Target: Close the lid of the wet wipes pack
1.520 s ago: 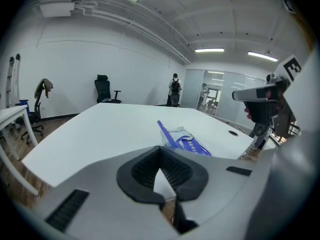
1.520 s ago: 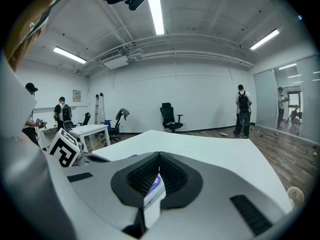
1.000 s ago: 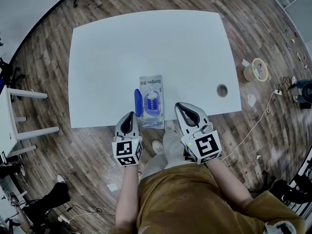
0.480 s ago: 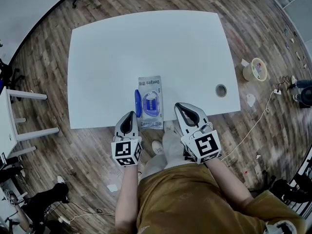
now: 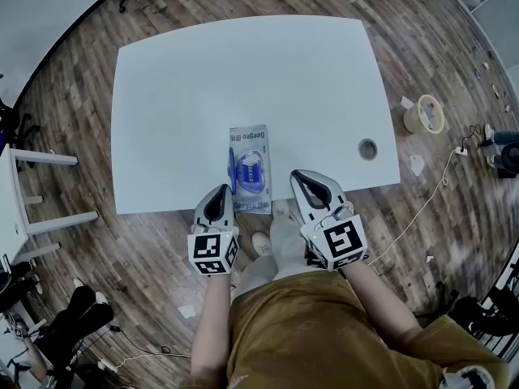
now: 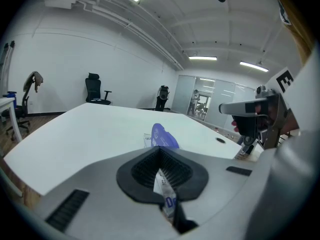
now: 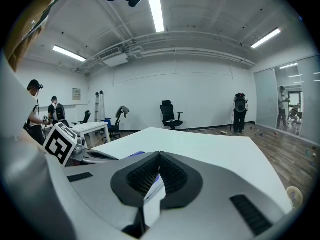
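Table (image 5: 203,79): white, on a wood floor (image 5: 73,96), with a round hole (image 5: 367,148) near its right end.
Pack (image 5: 256,143): lies flat on the table close to the near edge. Its long side runs away from the person. It sits between the two grippers, closer to the left one.
Lid (image 6: 164,136): blue and open, standing up on edge along the pack's left side. The blue ring of the opening lies just beside it on the pack's top.
Left gripper (image 5: 219,194): at the table's near edge, its tip just beside the pack's near left corner, below the raised lid.
Left jaws: closed together at the tips. The pack's print shows through the narrow slit under them. It seems to lie beyond the pads rather than pinched, though the view is too tight to be sure.
Right gripper (image 5: 302,178): over the table's near edge, to the right of the pack, near it but apart.
Right jaws: closed together with nothing held. Only a strip of white table and a little blue show through the slit.
Floor items: a tape roll (image 5: 426,115) lies to the right of the table.
Room: an office chair (image 6: 94,89) stands by the far wall.
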`<action>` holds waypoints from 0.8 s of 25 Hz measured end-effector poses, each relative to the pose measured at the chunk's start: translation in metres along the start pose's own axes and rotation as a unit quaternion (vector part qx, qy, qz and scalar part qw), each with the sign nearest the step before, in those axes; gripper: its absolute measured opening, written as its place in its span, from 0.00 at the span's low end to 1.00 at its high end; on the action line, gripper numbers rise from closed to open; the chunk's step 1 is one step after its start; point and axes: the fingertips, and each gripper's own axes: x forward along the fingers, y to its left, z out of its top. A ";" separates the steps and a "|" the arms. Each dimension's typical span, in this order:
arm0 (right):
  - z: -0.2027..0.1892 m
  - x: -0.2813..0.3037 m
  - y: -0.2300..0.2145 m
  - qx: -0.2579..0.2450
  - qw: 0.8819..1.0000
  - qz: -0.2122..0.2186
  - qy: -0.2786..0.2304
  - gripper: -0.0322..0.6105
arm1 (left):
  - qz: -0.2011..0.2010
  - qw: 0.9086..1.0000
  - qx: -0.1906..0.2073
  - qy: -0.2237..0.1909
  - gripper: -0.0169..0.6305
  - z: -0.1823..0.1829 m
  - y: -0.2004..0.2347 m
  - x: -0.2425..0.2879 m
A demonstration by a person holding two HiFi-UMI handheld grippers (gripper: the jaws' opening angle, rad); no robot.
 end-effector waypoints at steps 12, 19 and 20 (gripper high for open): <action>-0.003 0.005 0.002 0.000 1.000 0.002 0.006 0.06 | -0.015 1.000 -0.002 0.004 0.02 -0.001 -0.006 0.002; -0.007 0.009 0.002 0.001 1.000 0.004 0.010 0.06 | -0.024 1.000 -0.002 0.010 0.02 -0.006 -0.012 0.007; -0.008 0.010 0.002 0.000 1.000 0.004 0.012 0.06 | -0.026 1.000 -0.001 0.011 0.02 -0.007 -0.012 0.008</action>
